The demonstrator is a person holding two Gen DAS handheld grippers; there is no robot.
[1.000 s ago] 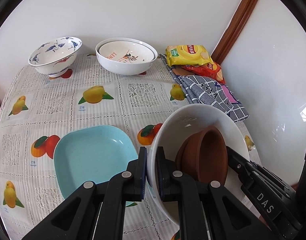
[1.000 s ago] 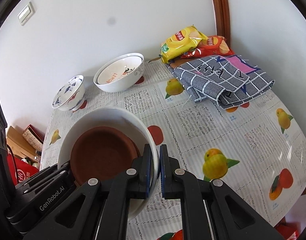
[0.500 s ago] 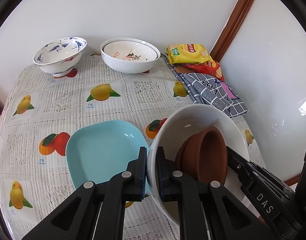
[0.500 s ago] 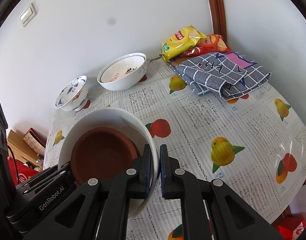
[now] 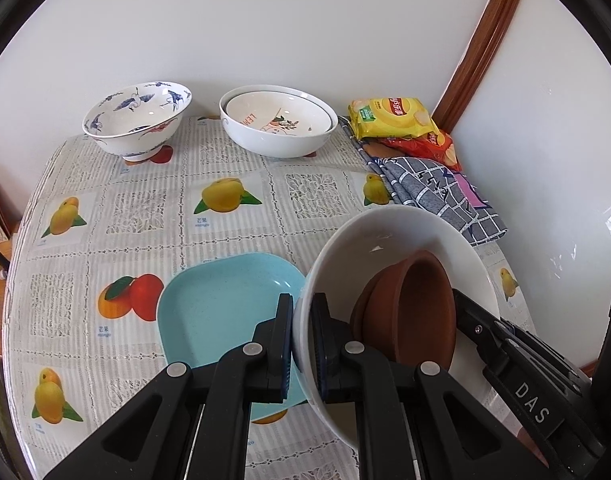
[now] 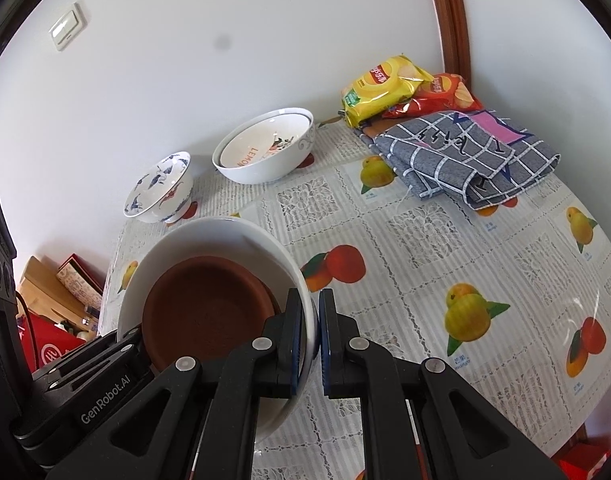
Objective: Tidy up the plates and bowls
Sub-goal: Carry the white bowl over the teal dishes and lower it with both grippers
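Note:
A large white bowl (image 5: 389, 240) with a brown clay dish (image 5: 417, 304) inside is held in the air above the table by both grippers. My left gripper (image 5: 303, 320) is shut on its left rim. My right gripper (image 6: 316, 320) is shut on its right rim; the bowl (image 6: 225, 236) and brown dish (image 6: 205, 308) also show in the right wrist view. A light blue square plate (image 5: 221, 304) lies on the table below and left of the bowl. A blue-patterned bowl (image 5: 137, 116) and two nested white bowls (image 5: 277, 124) stand at the back.
Yellow and red snack bags (image 5: 397, 120) and a folded checked cloth (image 5: 433, 188) lie at the back right. The fruit-print tablecloth (image 5: 117, 216) covers the table. The wall runs close behind the bowls. Boxes (image 6: 61, 292) sit beyond the table's left edge.
Both grippers have lifted the white bowl with the brown dish higher and back; the table and back bowls look farther away. Both grips are unchanged.

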